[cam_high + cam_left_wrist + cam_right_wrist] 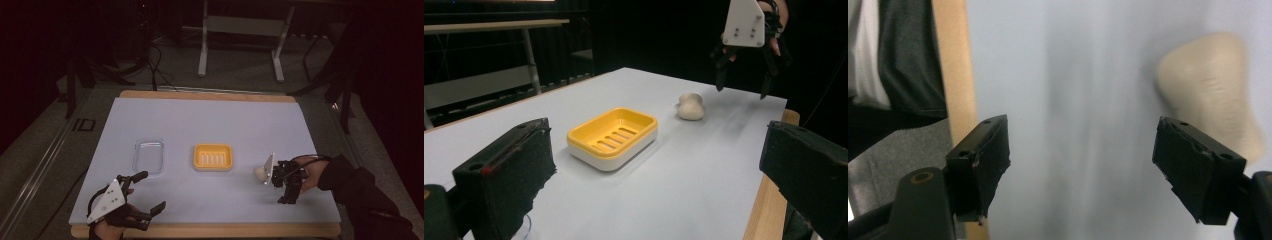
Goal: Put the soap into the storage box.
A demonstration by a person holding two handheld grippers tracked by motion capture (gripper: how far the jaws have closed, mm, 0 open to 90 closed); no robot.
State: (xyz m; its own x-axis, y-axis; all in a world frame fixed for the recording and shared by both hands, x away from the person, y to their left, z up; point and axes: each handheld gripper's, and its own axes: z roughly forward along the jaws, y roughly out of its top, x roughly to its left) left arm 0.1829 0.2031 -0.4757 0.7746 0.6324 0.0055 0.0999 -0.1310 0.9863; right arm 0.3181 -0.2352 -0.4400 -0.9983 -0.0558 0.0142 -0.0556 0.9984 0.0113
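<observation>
right tongs (286, 186) hang over the mat (210, 125) with jaws spread about two-thirds wide and nothing between them; no contact with any item. the soap (1210, 90), a pale waisted bar, lies on the mat just beside and beyond the outer jaw in the right gripper view, off the centre line of the gap. in the left gripper view the soap (690, 106) sits below and ahead of these tongs (744, 82), apart from the pads.

left tongs (145, 192) rest near the front edge, jaws wide, holding nothing; the clear lid (148, 155) lies just ahead of them and the yellow dish (213, 157) is further off toward the right tongs.

judgement: the step in hand is the pick-up of the soap, likely for the dish. the gap is currently misaligned. recommend shifting the right tongs sideways until the soap sits midway between the pads, then lowering until the tips are close to the mat. grip across the narrow waist, where a rounded bar is least likely to squirt out. close slowly; lift level. left tongs need no action.
</observation>
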